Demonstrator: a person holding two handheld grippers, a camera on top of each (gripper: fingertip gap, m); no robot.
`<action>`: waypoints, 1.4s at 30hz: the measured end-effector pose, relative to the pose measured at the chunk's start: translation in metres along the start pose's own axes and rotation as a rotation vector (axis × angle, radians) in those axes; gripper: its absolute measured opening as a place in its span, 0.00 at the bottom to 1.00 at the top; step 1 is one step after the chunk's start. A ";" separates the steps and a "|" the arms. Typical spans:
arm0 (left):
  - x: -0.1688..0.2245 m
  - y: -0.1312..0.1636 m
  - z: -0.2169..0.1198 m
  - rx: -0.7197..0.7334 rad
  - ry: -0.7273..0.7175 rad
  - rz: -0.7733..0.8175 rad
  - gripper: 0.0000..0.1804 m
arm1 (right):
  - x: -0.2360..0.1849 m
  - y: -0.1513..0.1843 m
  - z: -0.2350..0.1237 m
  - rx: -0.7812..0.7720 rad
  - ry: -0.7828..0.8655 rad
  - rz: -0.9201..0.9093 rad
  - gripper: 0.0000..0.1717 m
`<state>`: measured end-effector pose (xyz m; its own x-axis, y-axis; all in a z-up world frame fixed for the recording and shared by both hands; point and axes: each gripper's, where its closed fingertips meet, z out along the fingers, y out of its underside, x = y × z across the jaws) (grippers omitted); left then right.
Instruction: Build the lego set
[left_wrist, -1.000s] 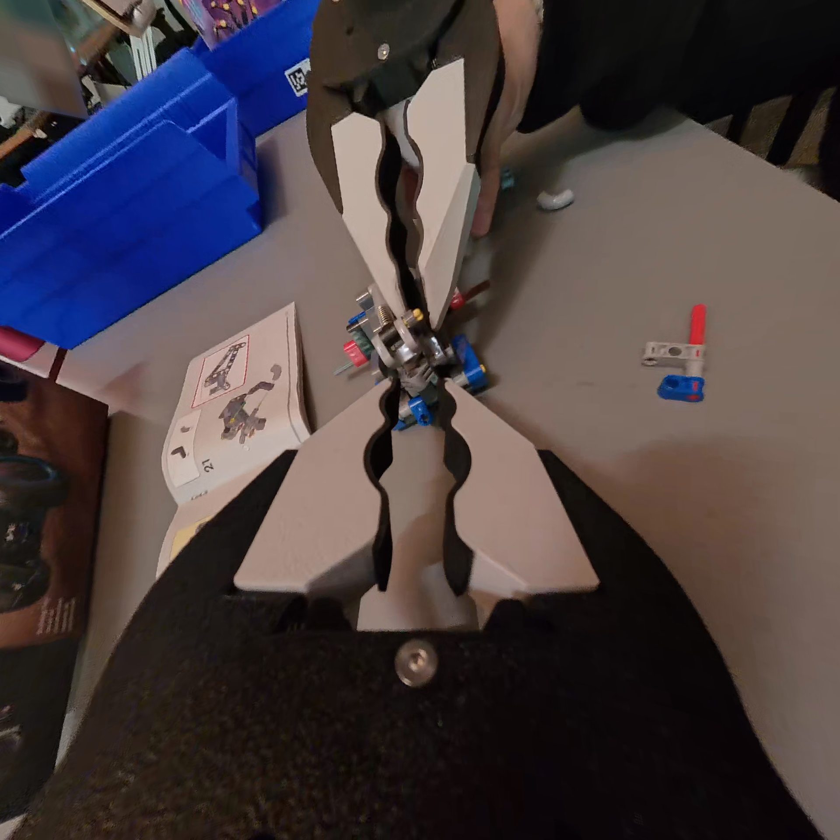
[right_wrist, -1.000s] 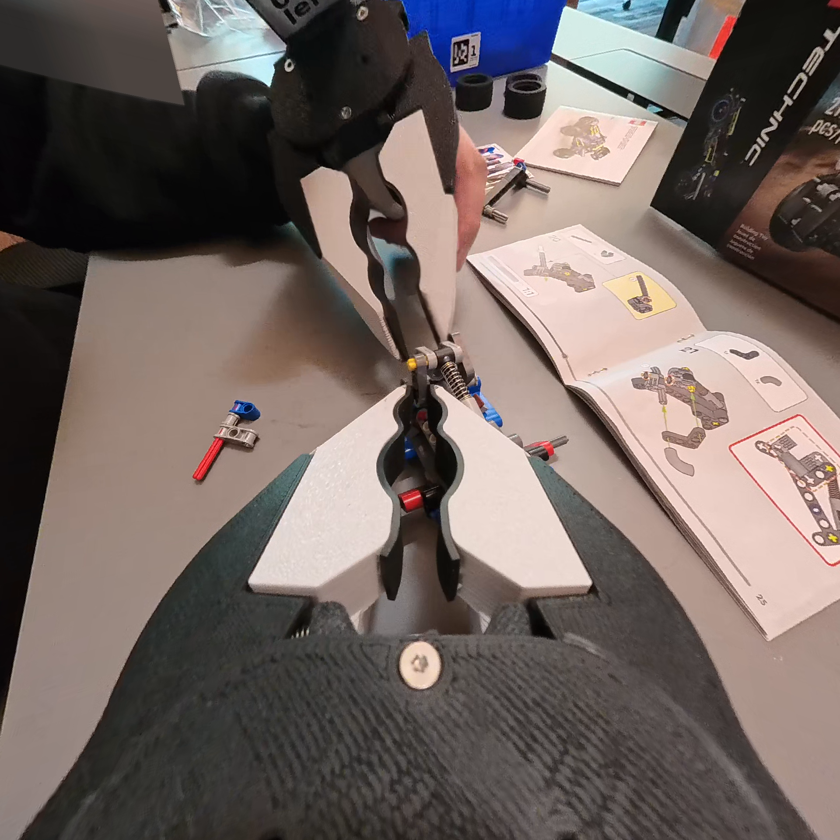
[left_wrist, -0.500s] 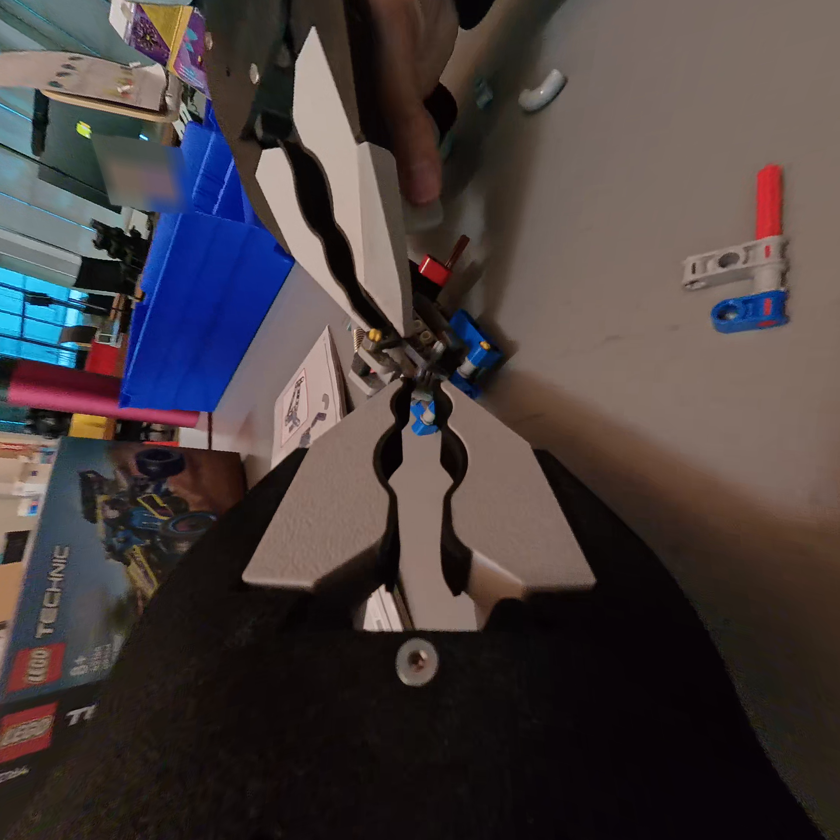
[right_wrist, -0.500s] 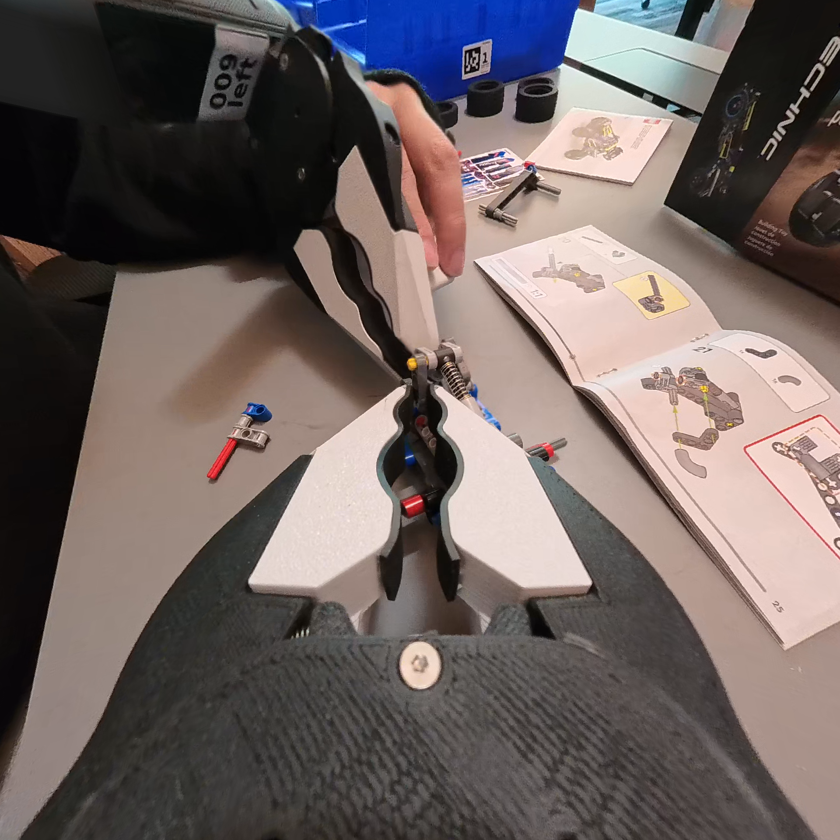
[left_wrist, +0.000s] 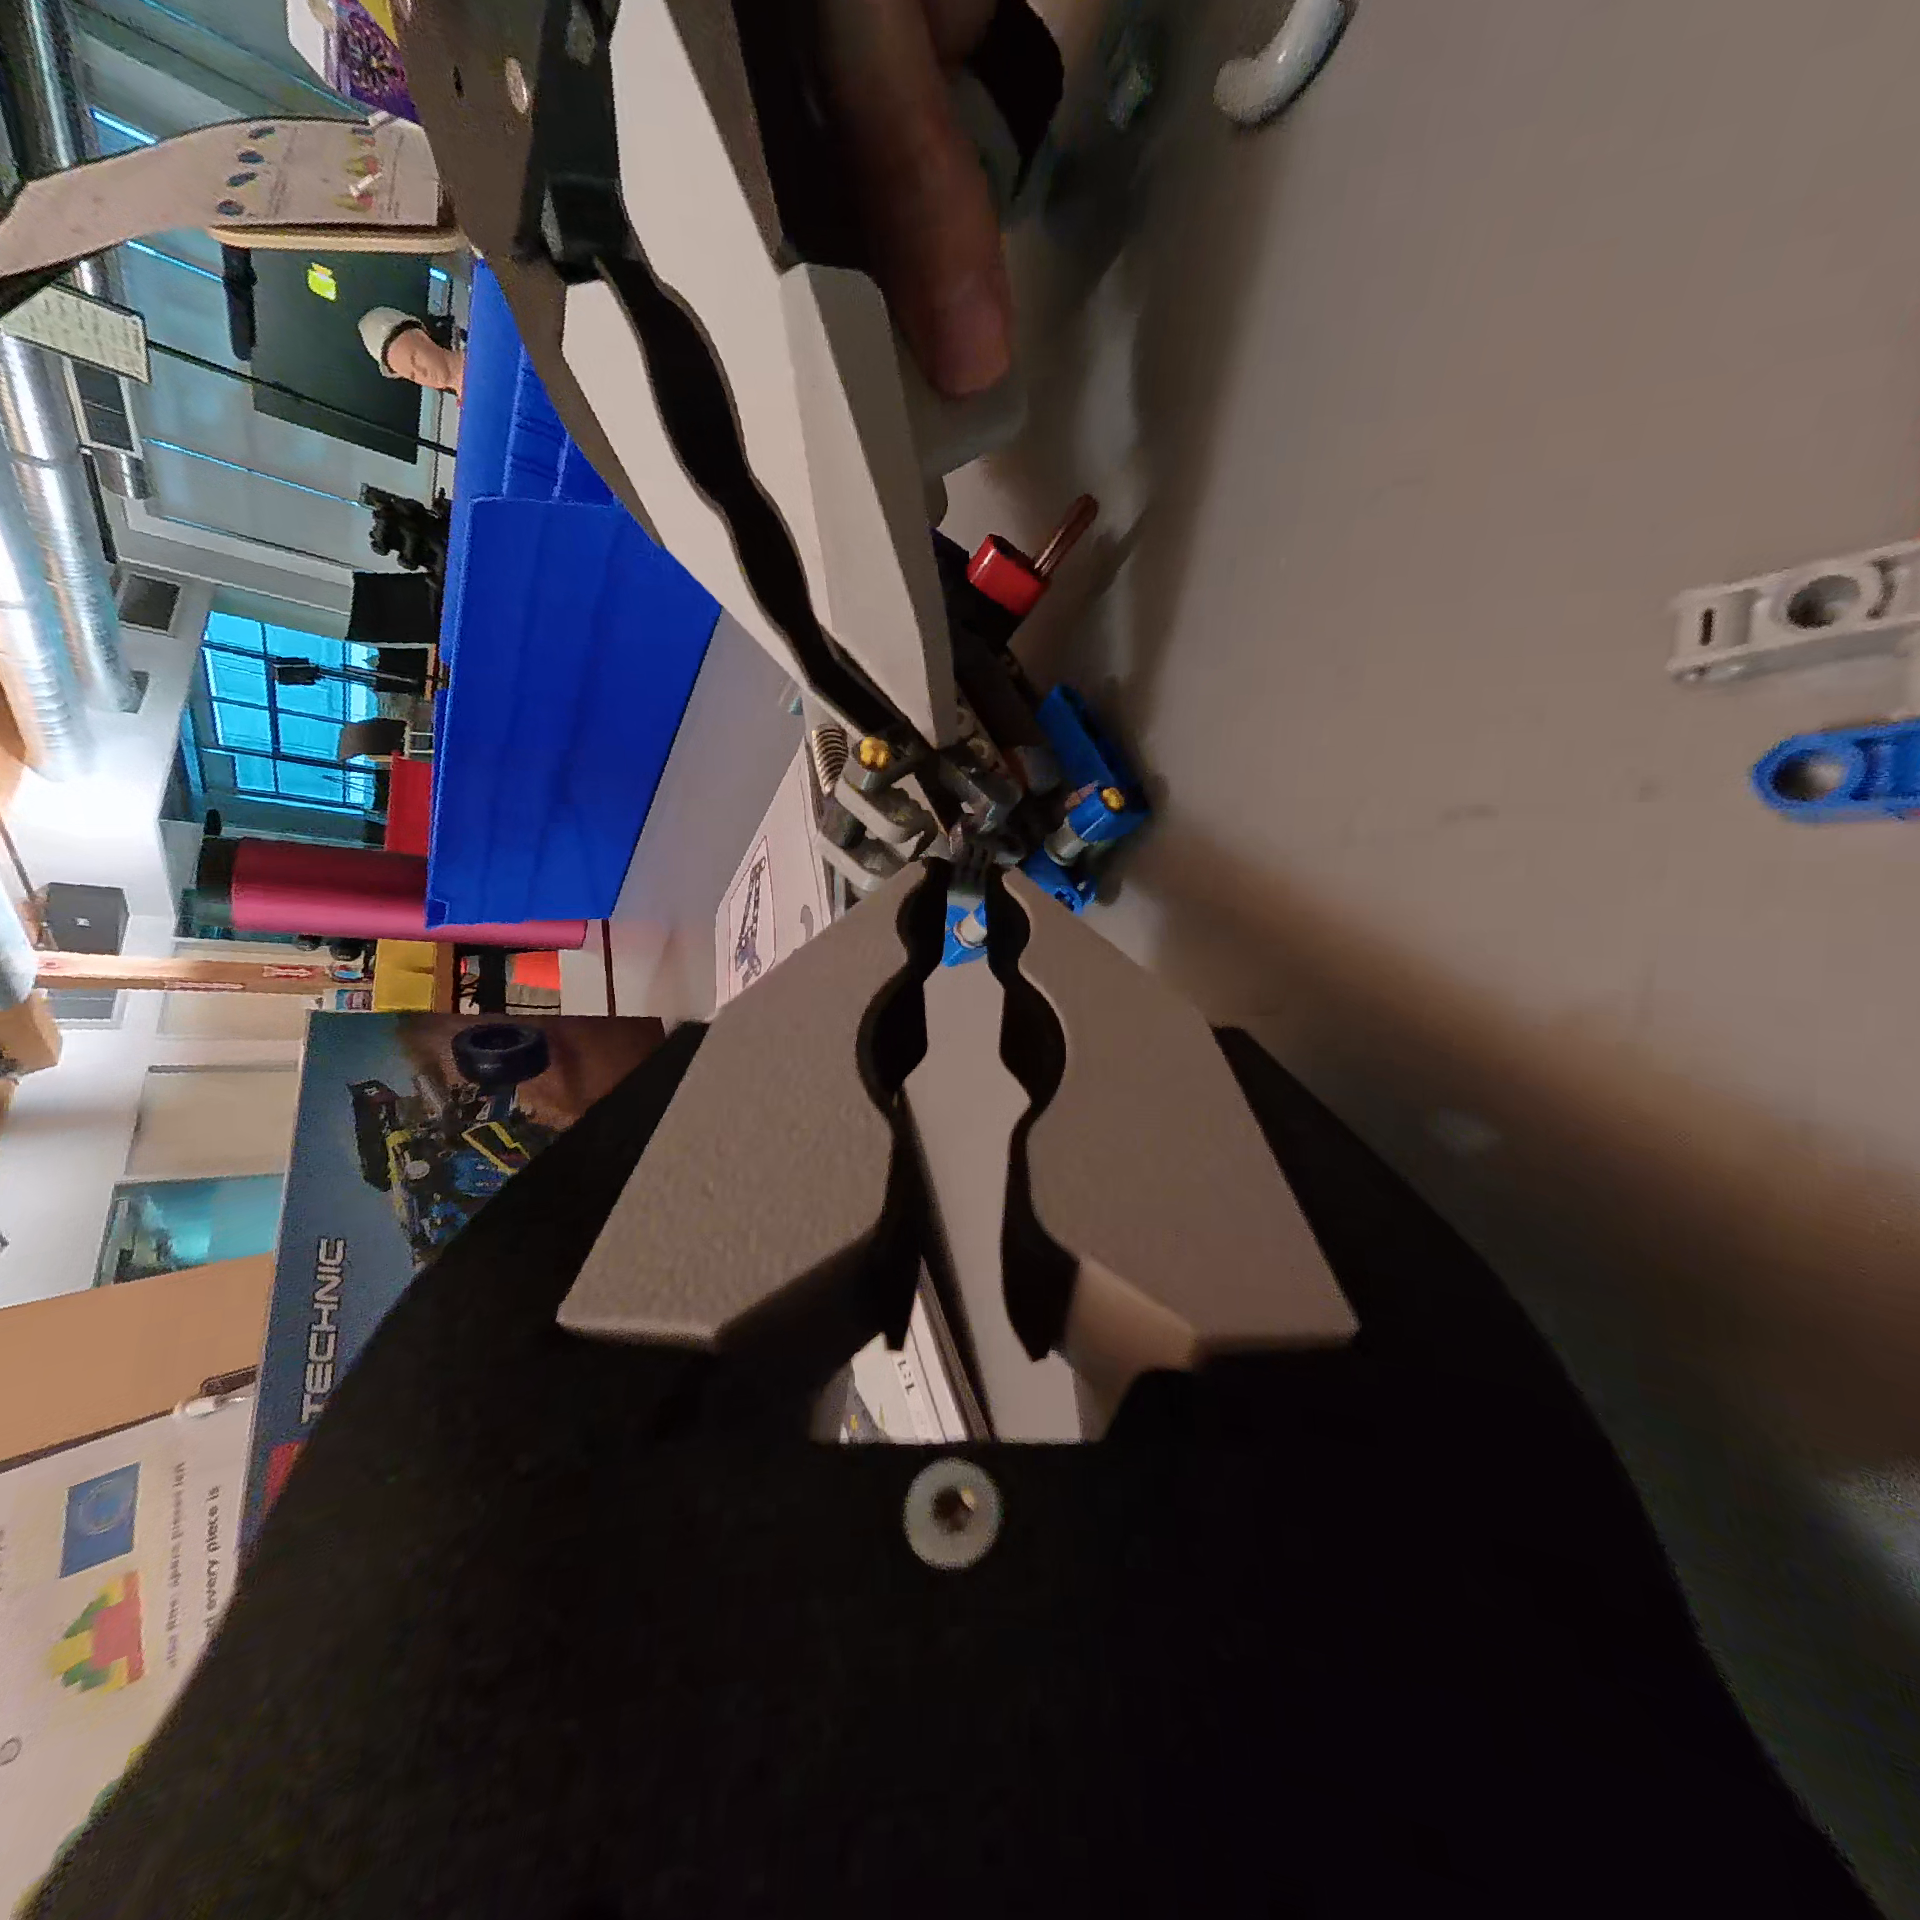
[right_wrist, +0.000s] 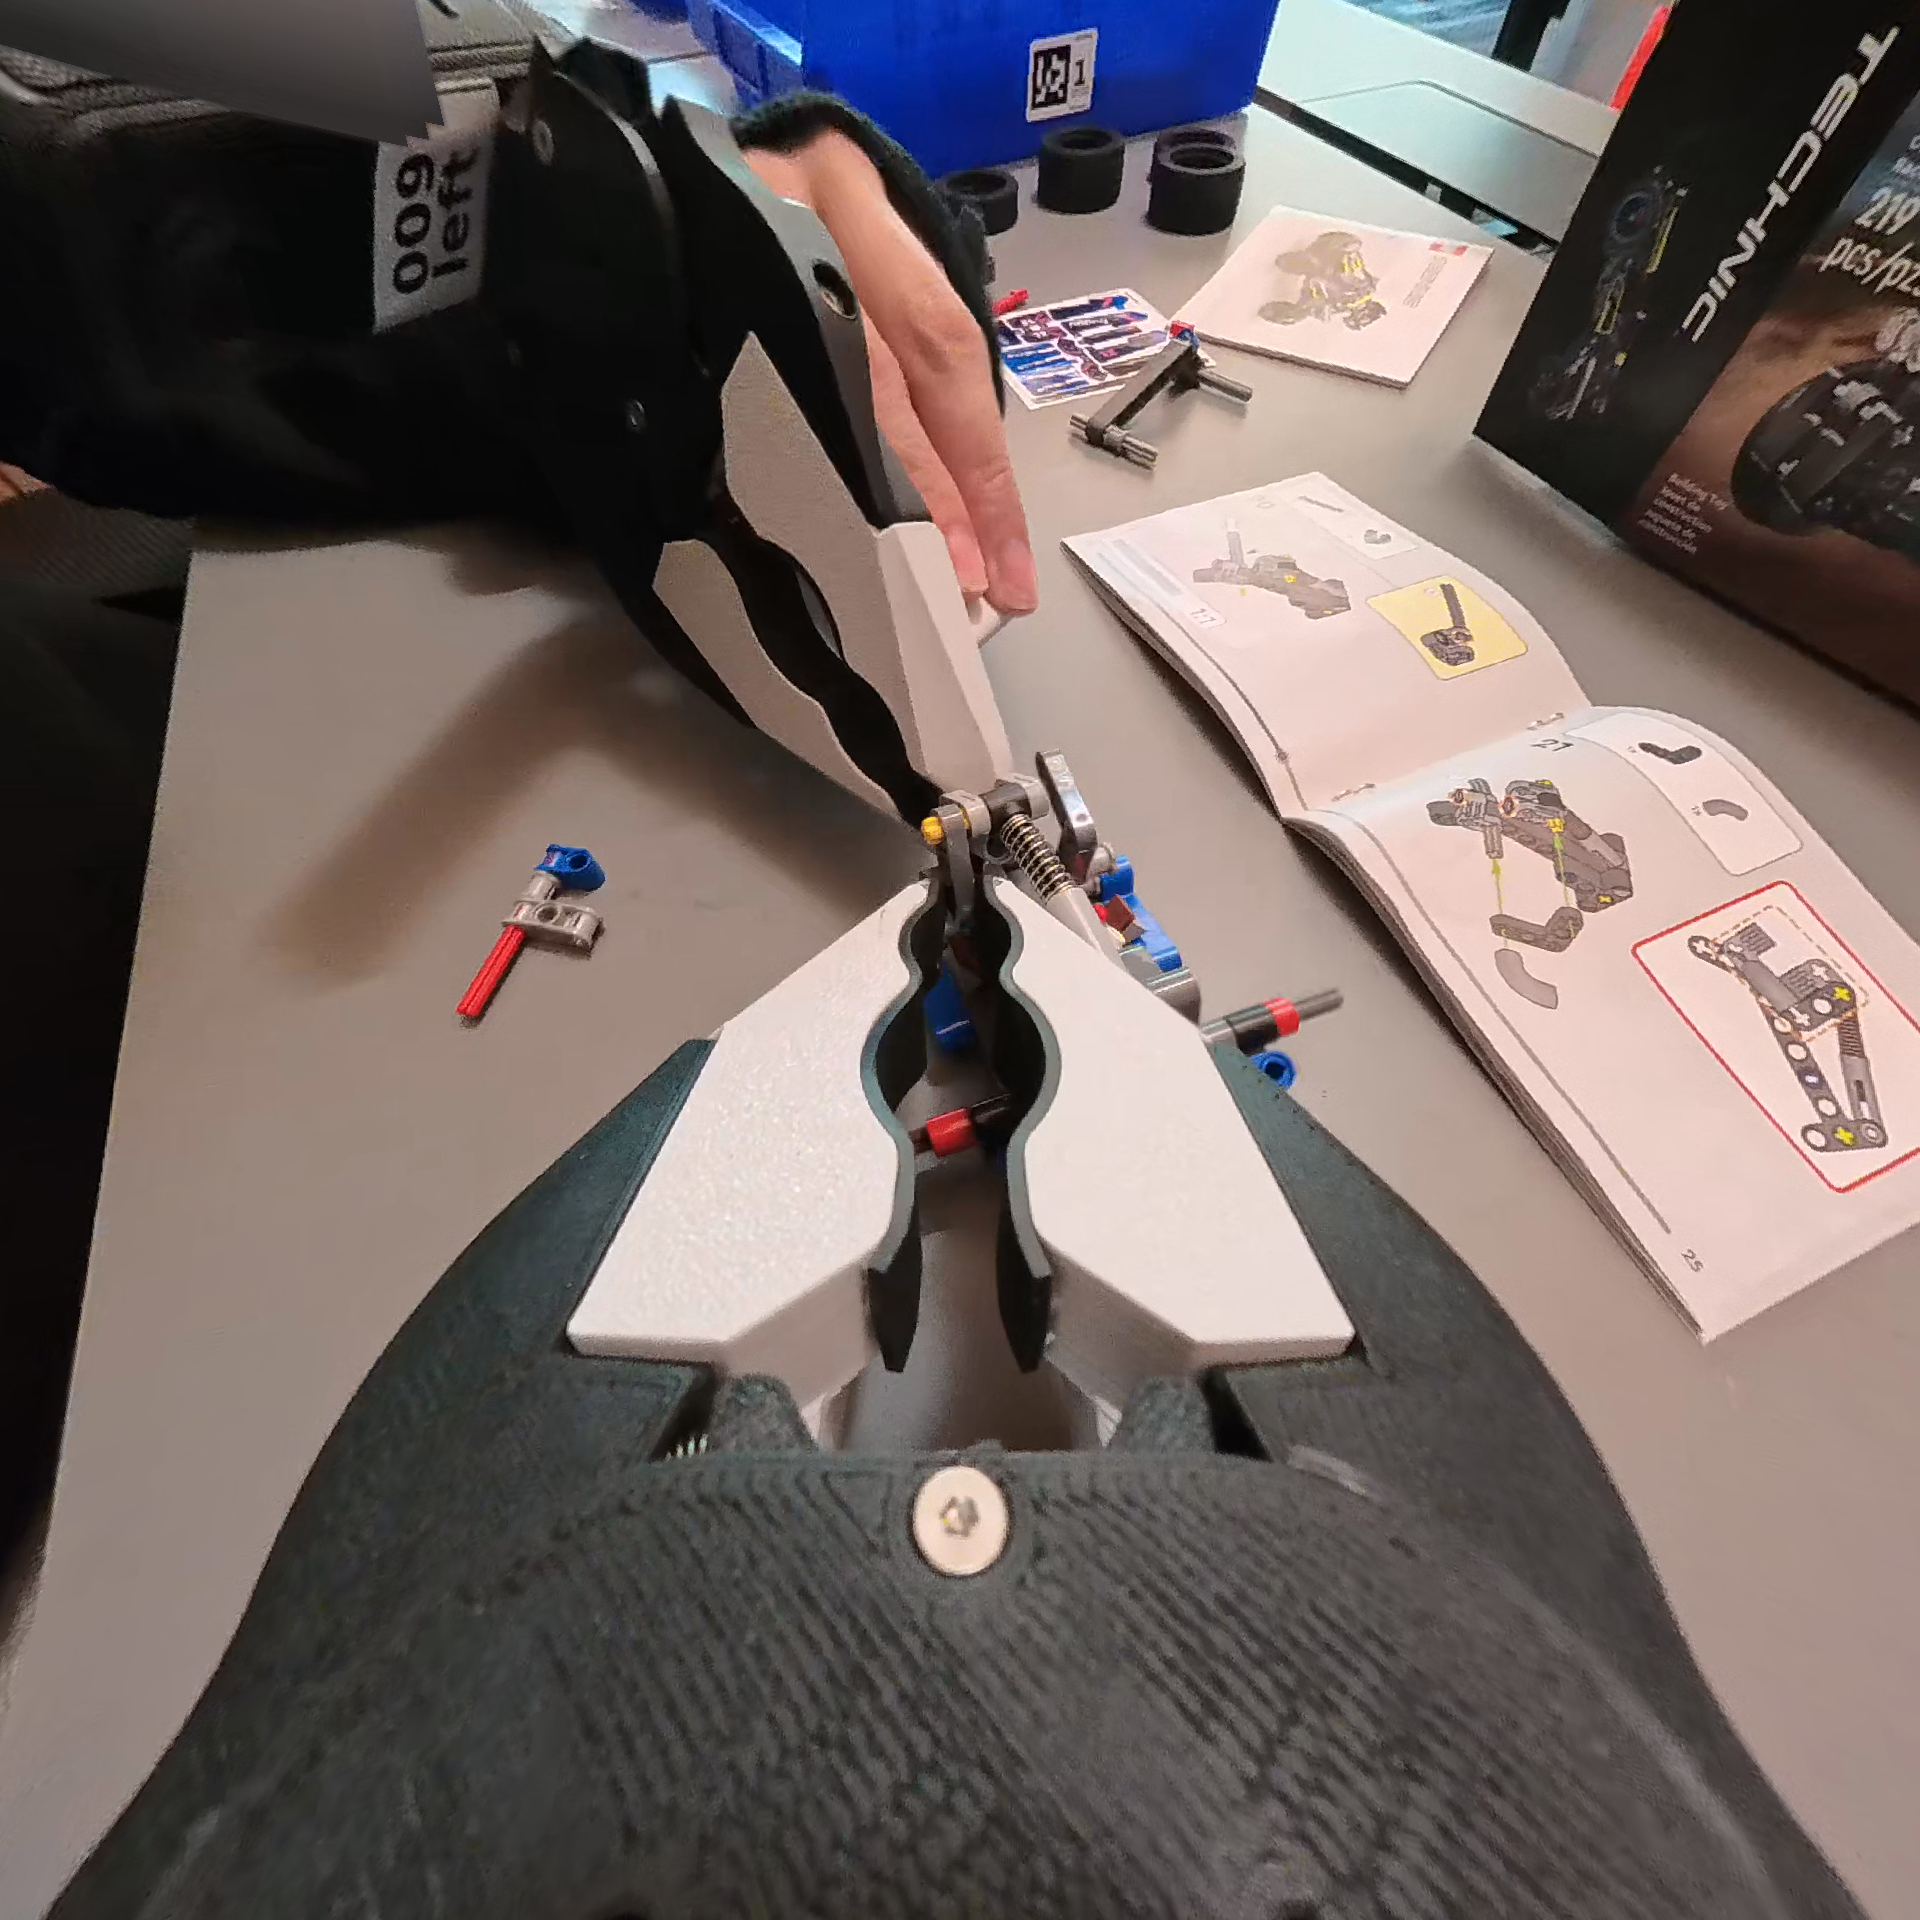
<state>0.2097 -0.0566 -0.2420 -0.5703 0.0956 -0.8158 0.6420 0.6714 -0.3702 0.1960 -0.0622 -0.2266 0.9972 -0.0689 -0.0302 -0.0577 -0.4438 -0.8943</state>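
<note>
Both my grippers meet tip to tip on the same small toy-brick assembly (right_wrist: 1039, 862), a grey and dark build with a coiled spring, yellow pin ends and blue parts at its far side. My right gripper (right_wrist: 961, 899) is clenched on a dark grey beam of that assembly, the two pads pressing it from either side just behind the tips. My left gripper (left_wrist: 961, 883) comes at it from the opposite end, rolled onto its side, its fingers nearly together and pinching a dark part of the build; a blue pin piece shows in the narrow slot just behind its tips. The assembly sits low over the grey table (right_wrist: 364, 727).

To the left of my right gripper, well apart, lies a loose piece made of a red axle, a grey connector and a blue connector (right_wrist: 535, 920). Just to its right rests a dark axle with a red bush (right_wrist: 1273, 1018). Farther right an open instruction booklet (right_wrist: 1507, 831) lies flat. Ahead of it are a sticker sheet (right_wrist: 1081, 343), black tyres (right_wrist: 1132, 171), a blue bin (right_wrist: 935, 62) and the set's box (right_wrist: 1714, 312).
</note>
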 end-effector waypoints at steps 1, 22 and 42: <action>0.000 -0.001 0.001 0.002 0.002 -0.001 0.02 | -0.001 0.000 -0.001 0.000 -0.008 -0.001 0.01; 0.001 -0.008 0.006 0.000 0.002 -0.034 0.02 | 0.000 0.004 -0.005 -0.053 0.047 -0.059 0.05; 0.001 -0.010 0.008 -0.008 -0.022 -0.001 0.02 | 0.002 0.008 -0.008 -0.171 0.126 -0.069 0.02</action>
<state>0.2070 -0.0689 -0.2427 -0.5596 0.0790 -0.8250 0.6371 0.6777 -0.3673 0.1967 -0.0730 -0.2299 0.9858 -0.1395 0.0936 -0.0079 -0.5953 -0.8035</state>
